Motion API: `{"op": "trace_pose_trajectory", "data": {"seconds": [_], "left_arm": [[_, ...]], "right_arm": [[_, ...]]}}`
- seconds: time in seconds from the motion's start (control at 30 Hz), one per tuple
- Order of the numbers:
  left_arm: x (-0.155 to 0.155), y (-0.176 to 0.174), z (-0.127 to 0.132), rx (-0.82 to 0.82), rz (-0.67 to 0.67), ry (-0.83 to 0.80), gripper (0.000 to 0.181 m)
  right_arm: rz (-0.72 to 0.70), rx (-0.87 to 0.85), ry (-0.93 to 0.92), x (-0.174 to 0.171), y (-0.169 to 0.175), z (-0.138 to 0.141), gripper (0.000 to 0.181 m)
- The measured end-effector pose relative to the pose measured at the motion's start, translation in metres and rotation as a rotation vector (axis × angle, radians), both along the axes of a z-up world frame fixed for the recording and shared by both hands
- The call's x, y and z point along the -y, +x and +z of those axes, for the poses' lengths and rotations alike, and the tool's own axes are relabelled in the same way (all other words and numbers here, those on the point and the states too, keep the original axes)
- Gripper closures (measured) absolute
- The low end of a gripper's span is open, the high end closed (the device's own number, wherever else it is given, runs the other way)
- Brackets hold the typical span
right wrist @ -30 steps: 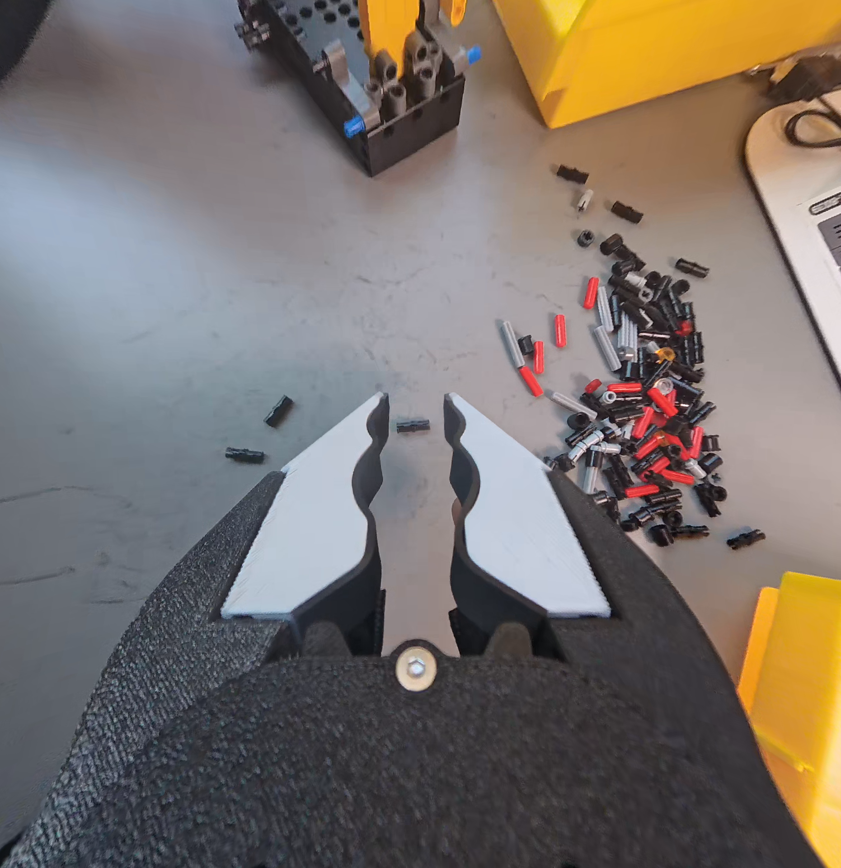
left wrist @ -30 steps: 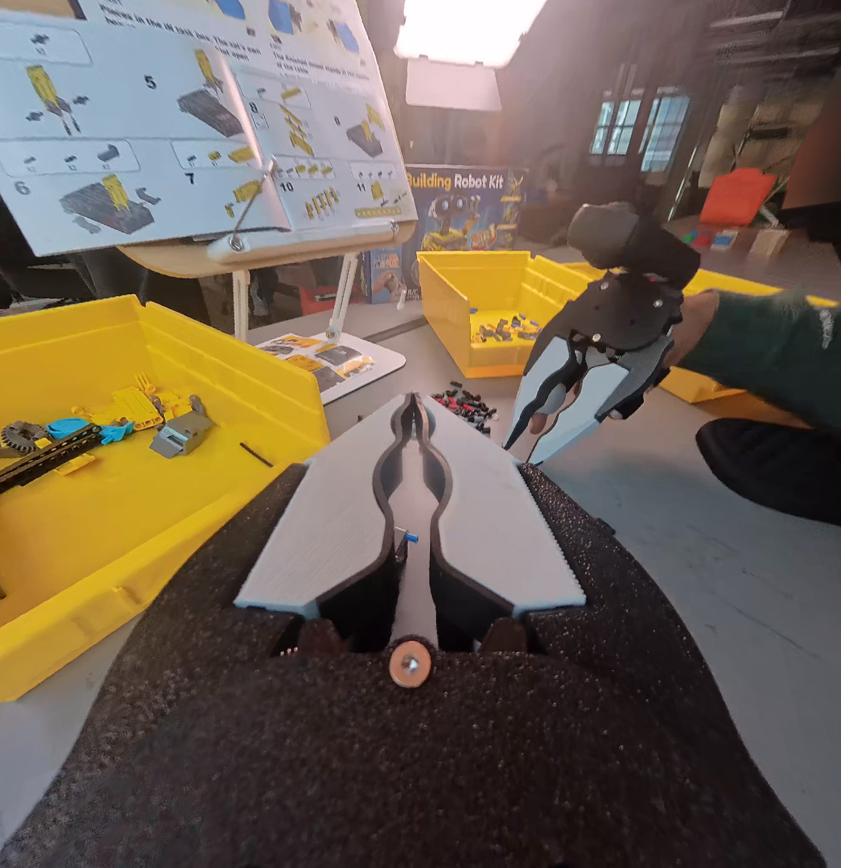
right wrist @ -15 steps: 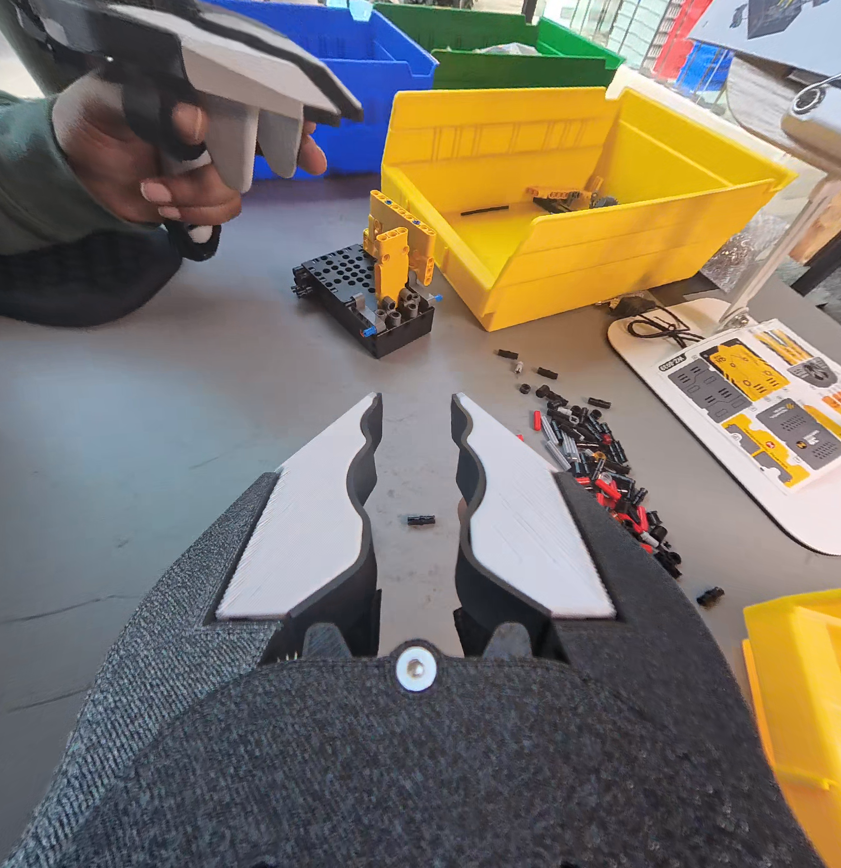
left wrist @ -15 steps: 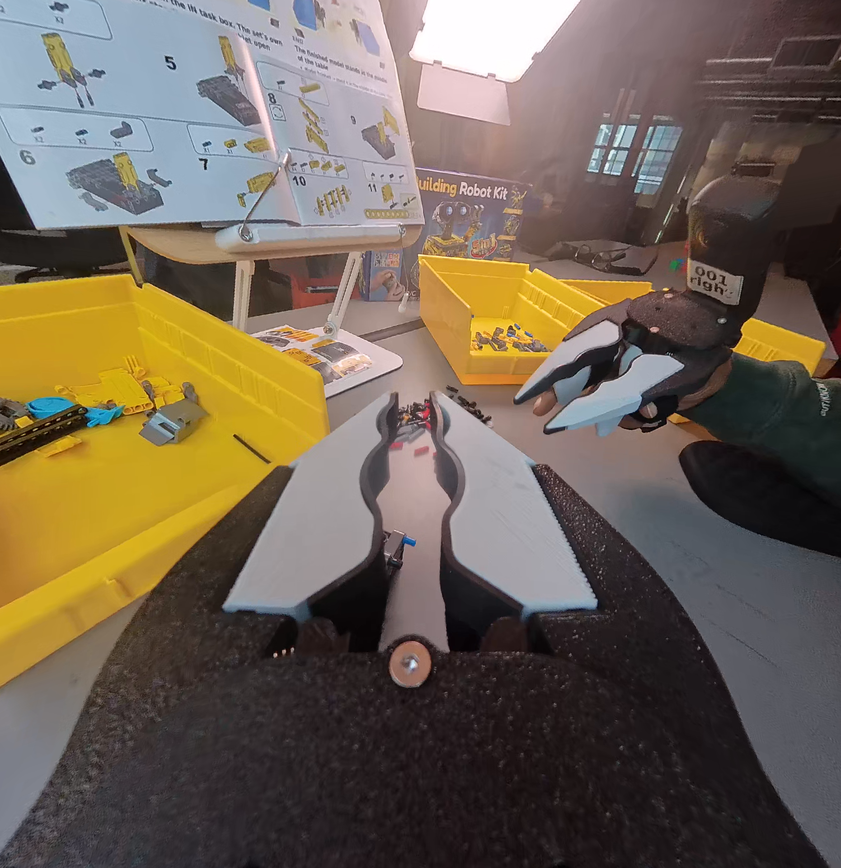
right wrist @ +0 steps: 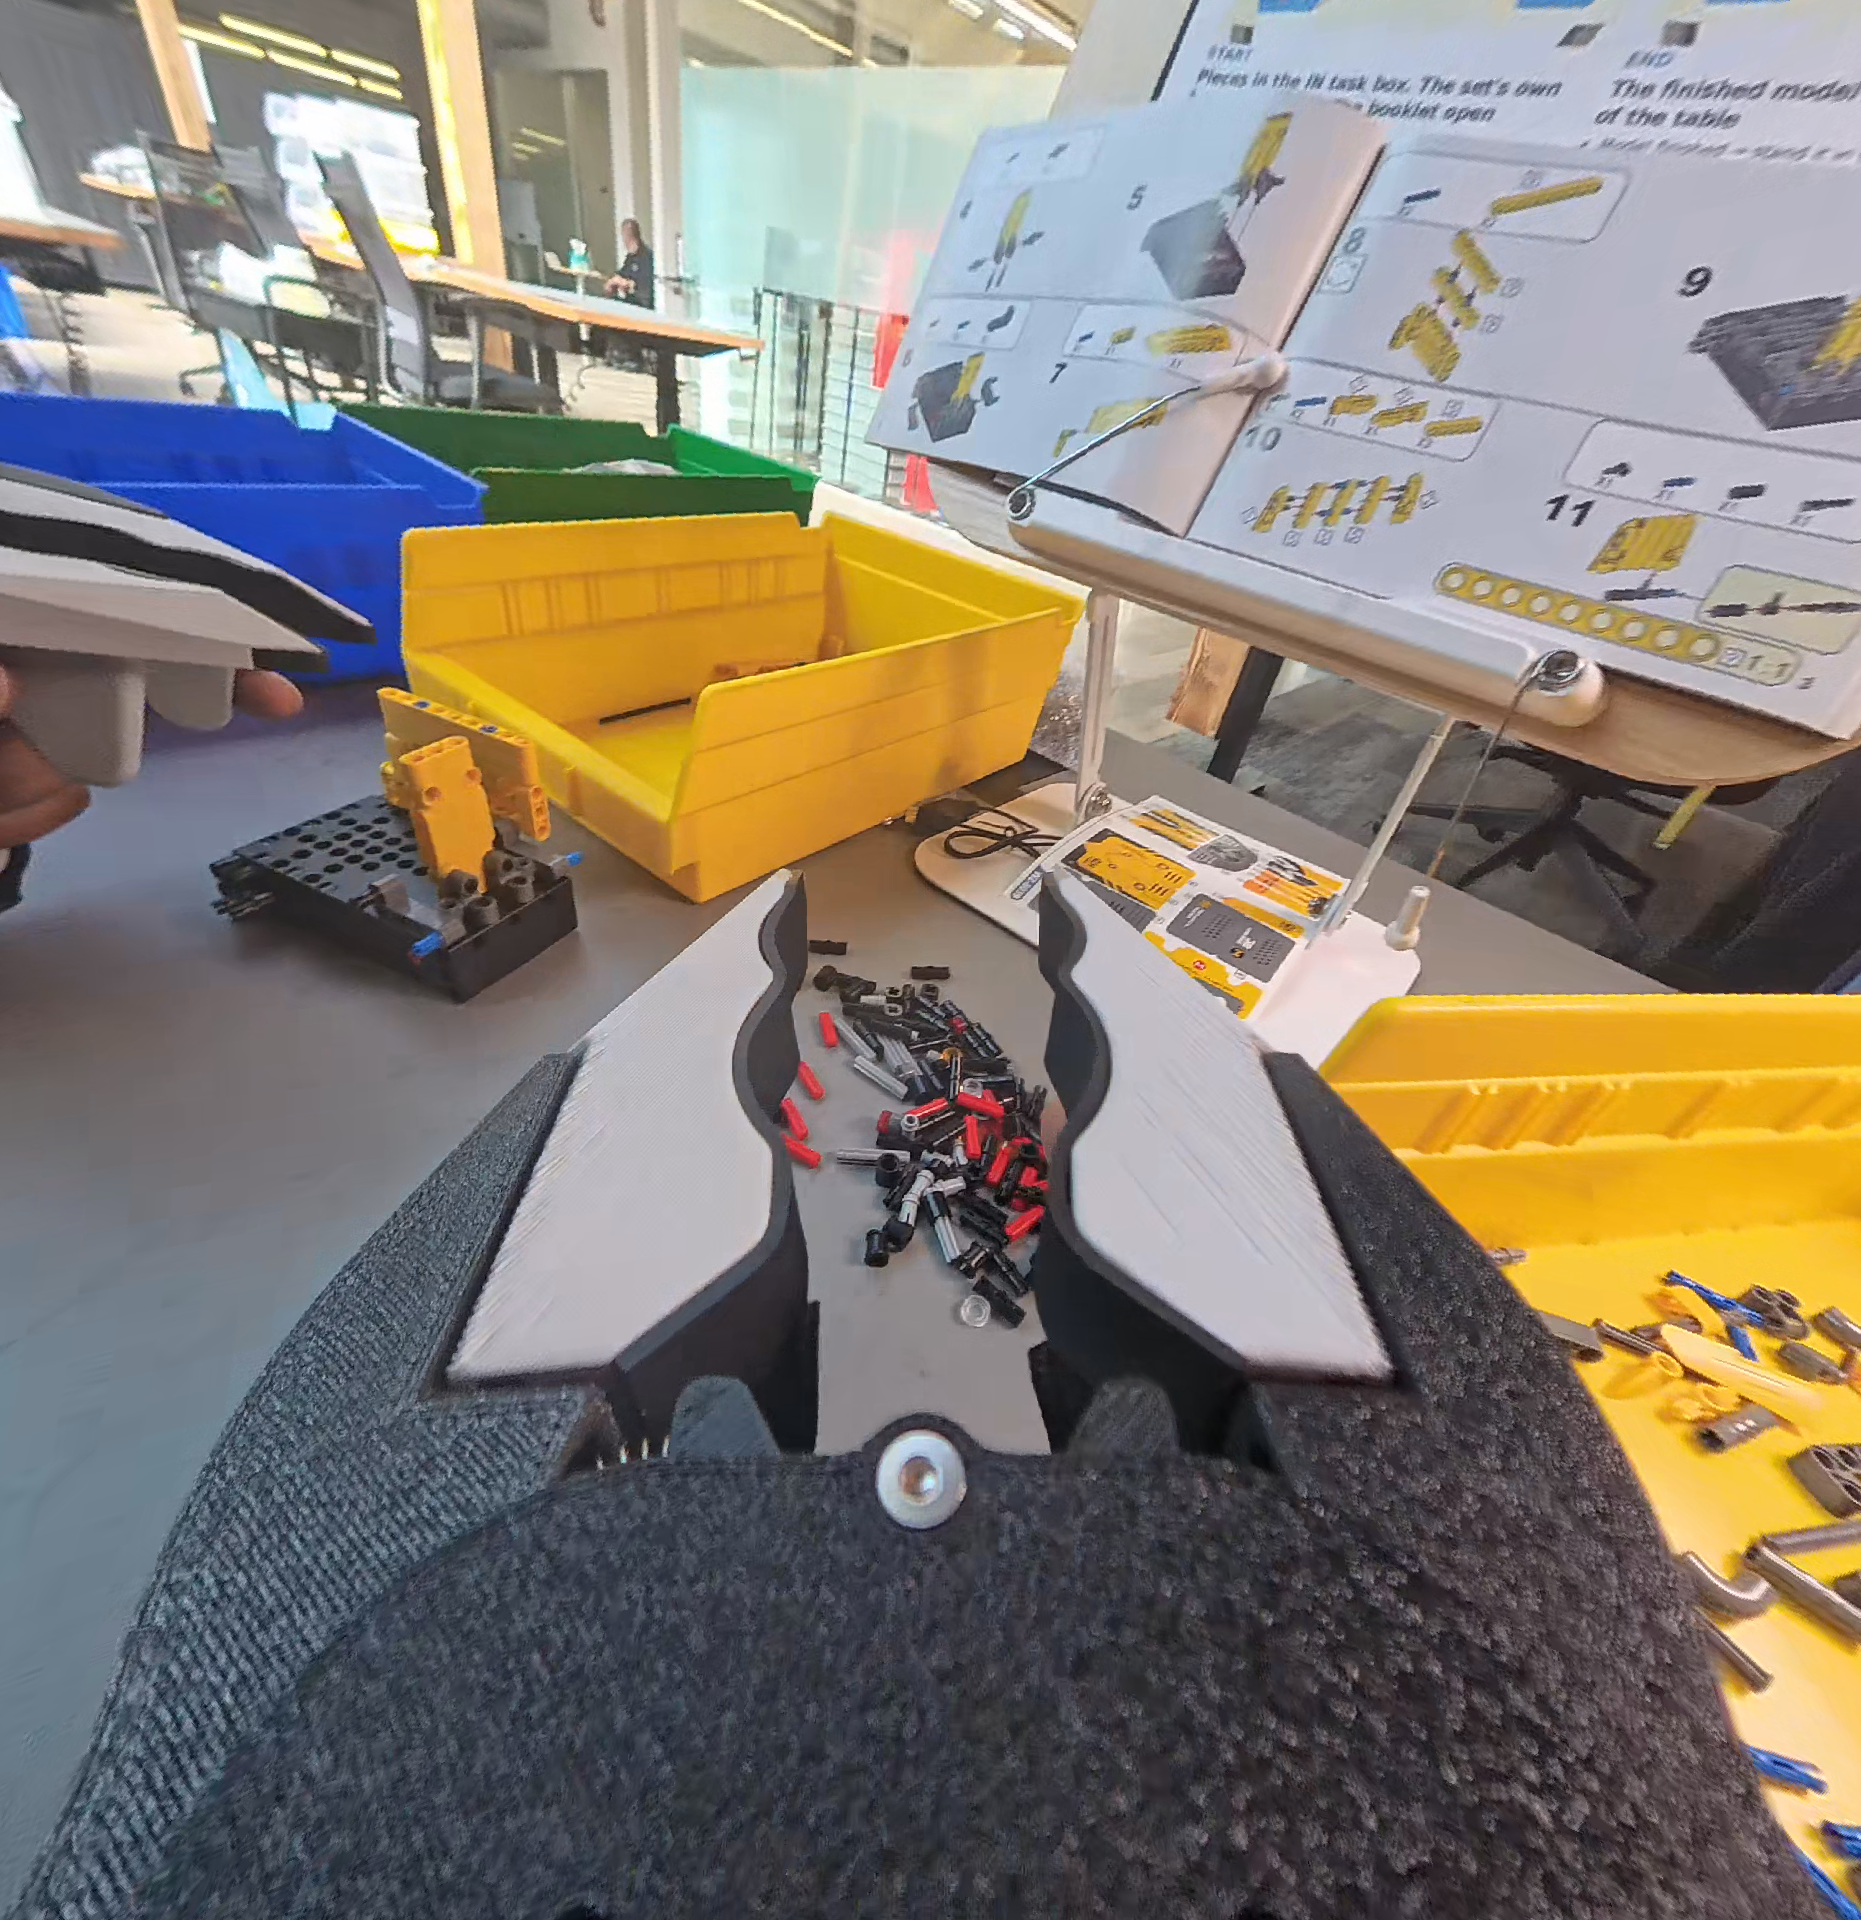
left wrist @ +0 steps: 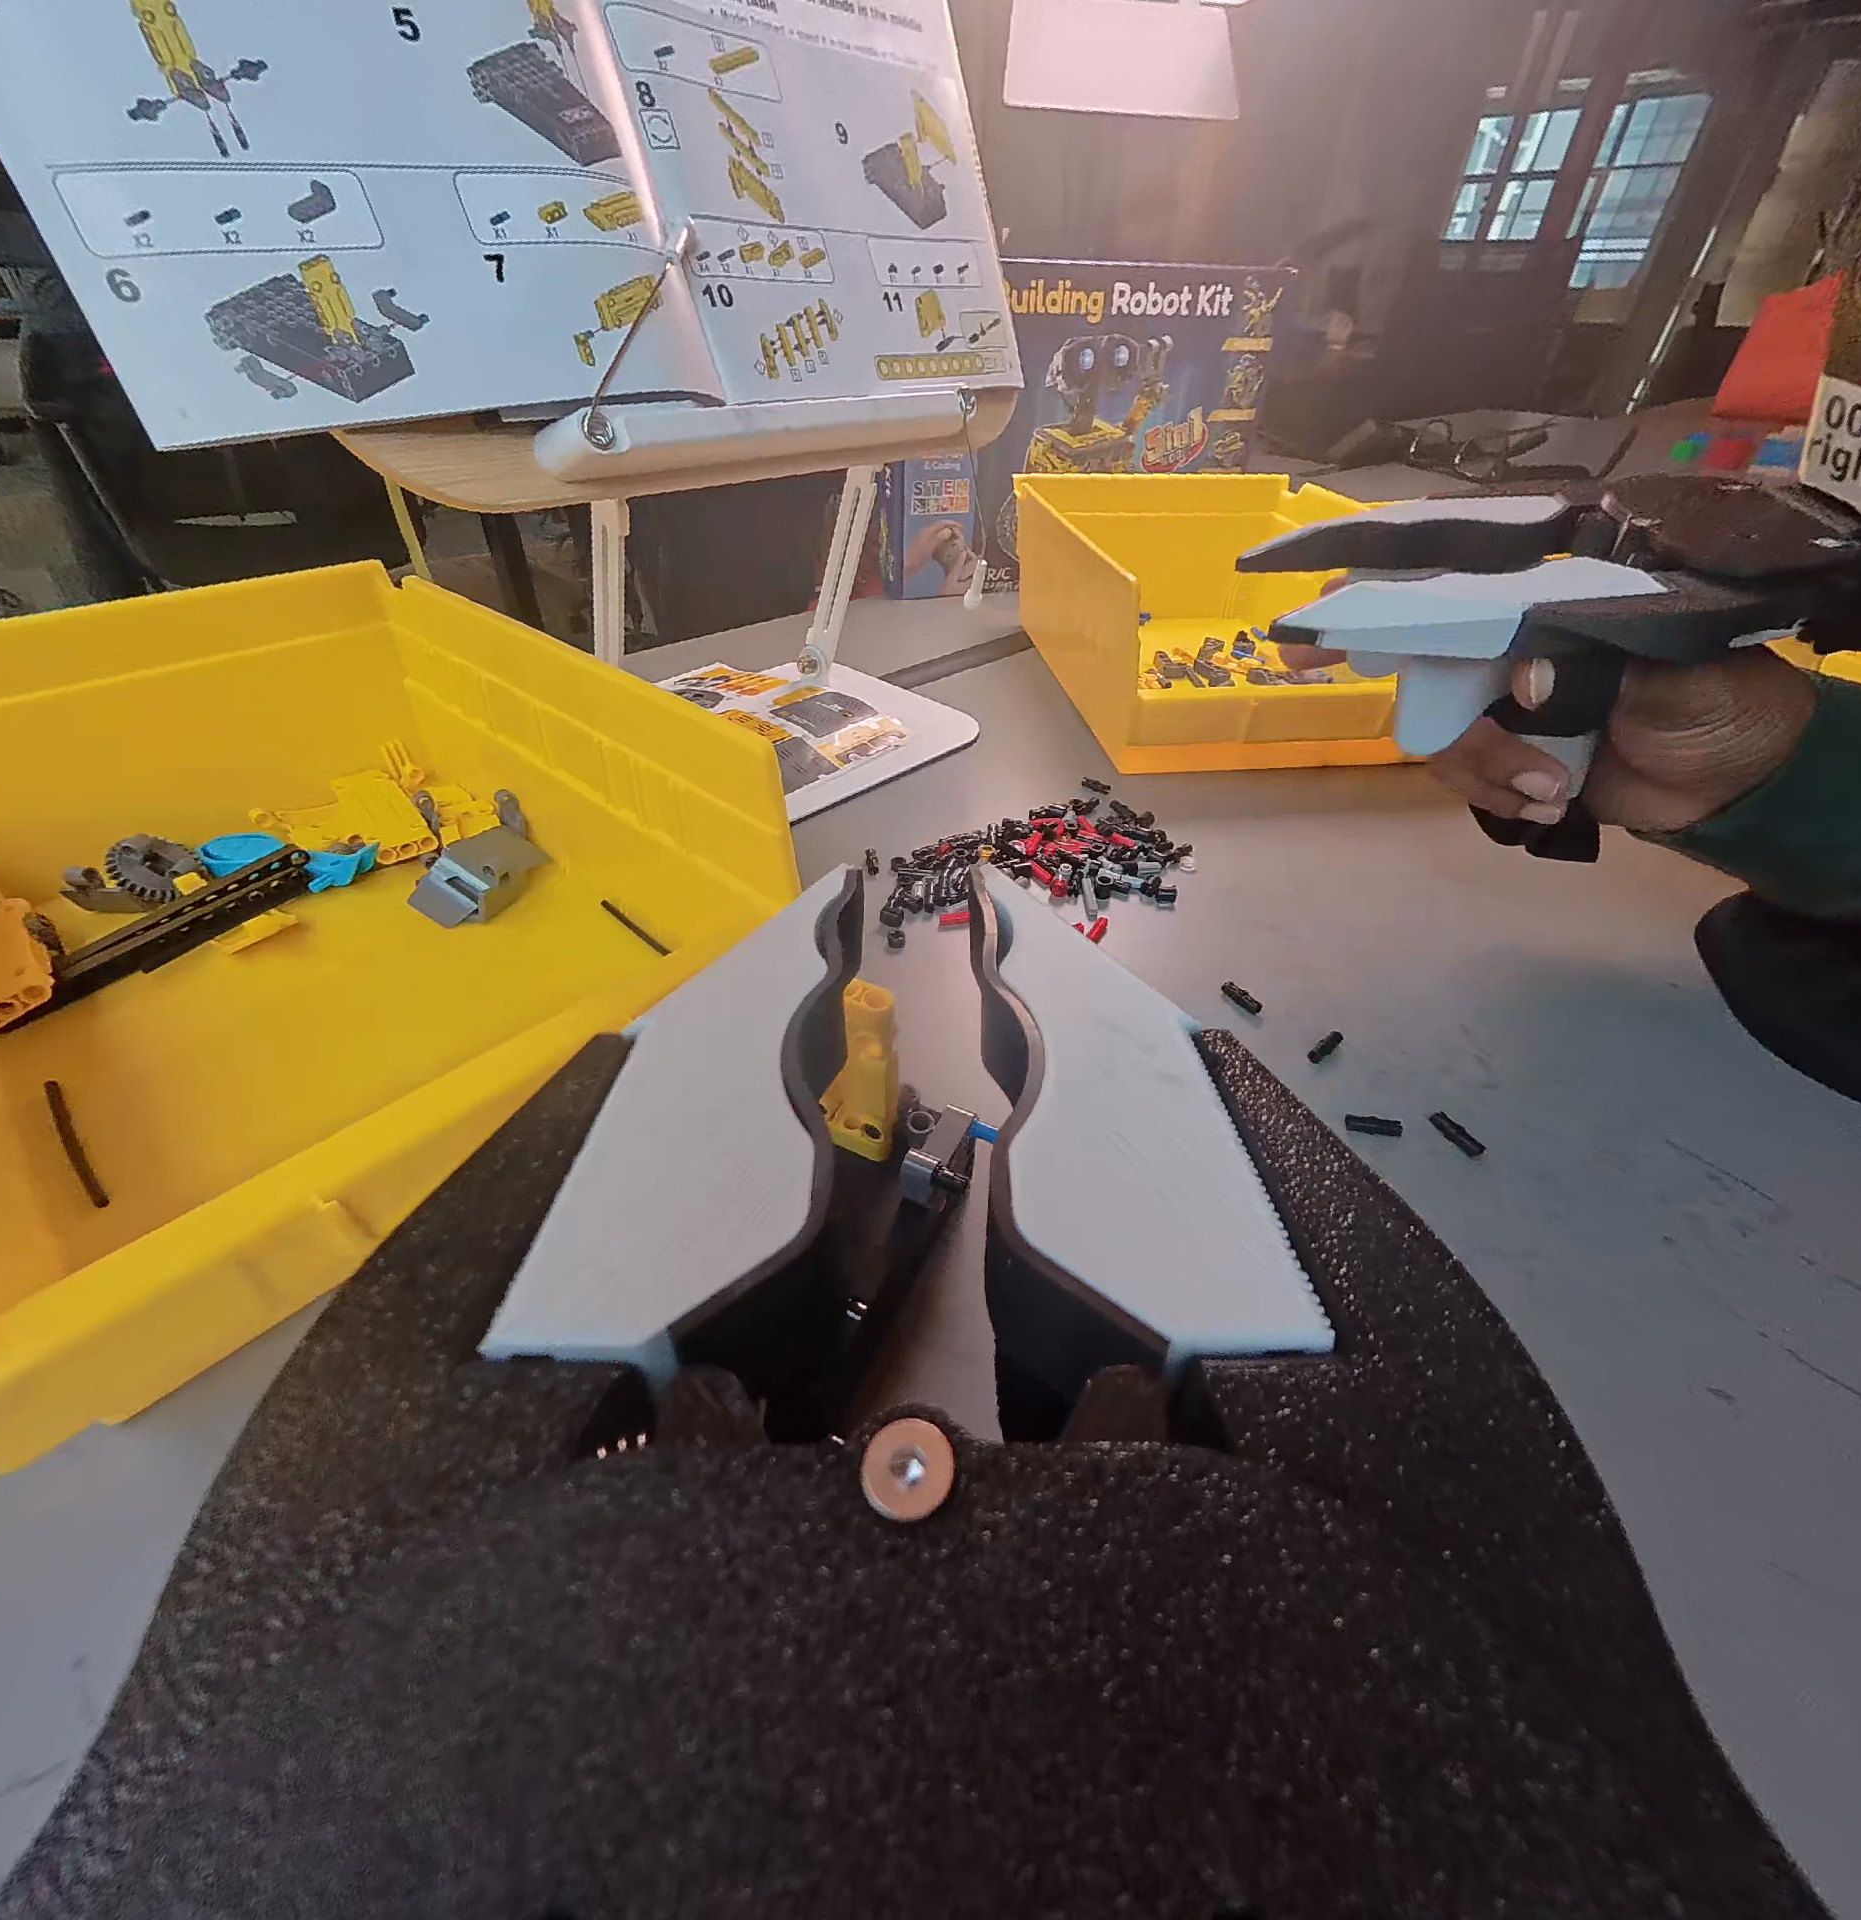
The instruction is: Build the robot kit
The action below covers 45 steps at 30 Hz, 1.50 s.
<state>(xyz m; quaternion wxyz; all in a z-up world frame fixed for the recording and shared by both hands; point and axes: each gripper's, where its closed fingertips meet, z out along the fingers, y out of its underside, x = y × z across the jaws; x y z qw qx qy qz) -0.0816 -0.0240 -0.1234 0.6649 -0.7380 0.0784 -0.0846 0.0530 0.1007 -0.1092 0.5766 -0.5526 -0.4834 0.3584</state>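
The left claw (left wrist: 913,894) hangs above the black and yellow brick model (left wrist: 874,1091), fingers narrowly apart and holding nothing. The right claw (right wrist: 921,894) is wide and empty above the pile of small pins (right wrist: 936,1122) on the grey bench (right wrist: 230,1091).

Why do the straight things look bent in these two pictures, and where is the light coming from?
Left wrist view: a wide-angle lens bows the yellow bin and table edges; a bright panel at the top washes the background with warm haze, while the left gripper is sharp. Right wrist view: even daylight from the glass wall; the instruction booklet and the right gripper look slightly soft.
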Motion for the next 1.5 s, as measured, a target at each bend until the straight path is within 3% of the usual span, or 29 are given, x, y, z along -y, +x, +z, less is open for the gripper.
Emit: {"op": "trace_pose_trajectory", "data": {"seconds": [0.57,0.73,0.9,1.0,1.17,1.27,1.33,1.5], "left_arm": [[0.002,-0.003,0.001,-0.040,0.009,0.008,0.159],[0.002,-0.002,0.002,-0.042,0.006,0.009,0.160],[0.002,-0.002,0.002,-0.034,0.003,0.008,0.160],[0.004,-0.001,0.006,-0.032,-0.003,0.018,0.160],[0.003,-0.002,0.003,-0.028,-0.002,0.012,0.161],[0.003,-0.002,0.001,-0.022,-0.005,0.002,0.162],[0.002,-0.001,0.000,-0.023,-0.009,0.000,0.162],[0.000,0.003,-0.005,-0.049,-0.016,-0.001,0.164]], "right_arm": [[-0.094,-0.049,0.006,-0.015,0.003,-0.003,0.139],[-0.110,0.075,-0.012,-0.022,-0.001,-0.026,0.143],[-0.217,0.293,0.018,-0.052,0.009,-0.049,0.150],[-0.287,0.246,-0.006,-0.067,0.025,-0.024,0.155],[-0.379,0.150,-0.071,-0.083,0.070,0.064,0.155],[-0.385,0.301,-0.025,-0.107,0.096,0.083,0.155],[-0.361,0.447,-0.012,-0.135,0.107,0.074,0.155],[-0.139,0.756,-0.039,-0.204,0.098,0.004,0.161]]}}
